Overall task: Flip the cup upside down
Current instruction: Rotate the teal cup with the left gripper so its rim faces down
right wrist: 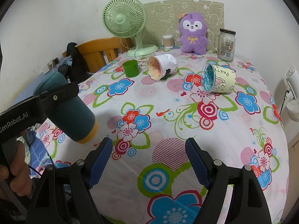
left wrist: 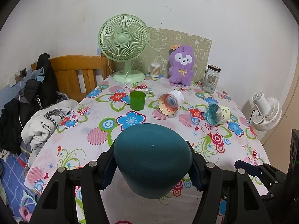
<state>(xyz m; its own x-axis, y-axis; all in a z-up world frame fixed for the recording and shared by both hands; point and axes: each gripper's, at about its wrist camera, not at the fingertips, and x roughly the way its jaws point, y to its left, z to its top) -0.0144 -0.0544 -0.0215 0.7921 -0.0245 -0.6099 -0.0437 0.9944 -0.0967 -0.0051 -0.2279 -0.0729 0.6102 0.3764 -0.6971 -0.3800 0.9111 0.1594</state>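
Note:
My left gripper [left wrist: 152, 166] is shut on a dark teal cup [left wrist: 152, 156], its closed base facing up toward the camera. In the right wrist view the same teal cup [right wrist: 74, 108] is tilted, its orange rim pointing down toward the table near the left edge, held by the left gripper [right wrist: 56, 98]. My right gripper [right wrist: 148, 160] is open and empty above the table's front. A green cup [left wrist: 137, 100] stands upright. A white cup [left wrist: 171, 102] and a yellow cup [left wrist: 217, 113] lie on their sides.
The table has a floral cloth [right wrist: 168, 123]. At the back stand a green fan [left wrist: 124, 46], a cotton-swab tub [left wrist: 155, 70], a purple plush [left wrist: 181, 65] and a glass jar [left wrist: 211, 78]. A wooden chair [left wrist: 78, 74] and clothes [left wrist: 46, 119] are left; a white fan [left wrist: 265, 112] right.

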